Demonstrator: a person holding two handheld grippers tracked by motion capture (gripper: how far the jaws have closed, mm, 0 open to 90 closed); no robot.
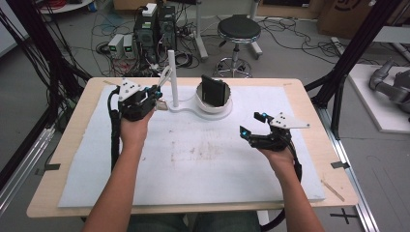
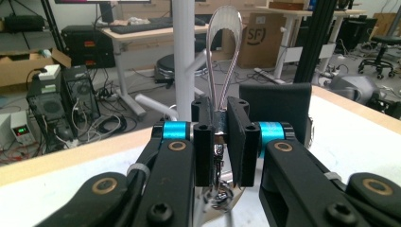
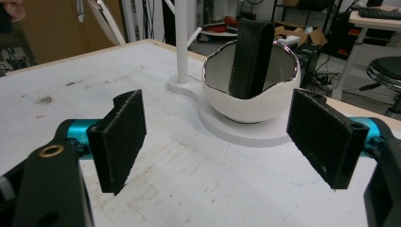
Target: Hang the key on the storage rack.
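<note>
My left gripper is shut on a pale looped strap, raised above the back left of the table, just left of the white post. In the left gripper view the strap's loop rises from between the pads and a metal clip hangs below them, with the post close behind. A black case stands upright in the white bowl on the stand's base. My right gripper is open over the mat at the right. In its own view it faces the bowl and case with nothing between its pads.
A white mat covers most of the wooden table. The post has short side pegs. A stool and computer boxes stand on the floor beyond the far edge. Black frame posts flank the table.
</note>
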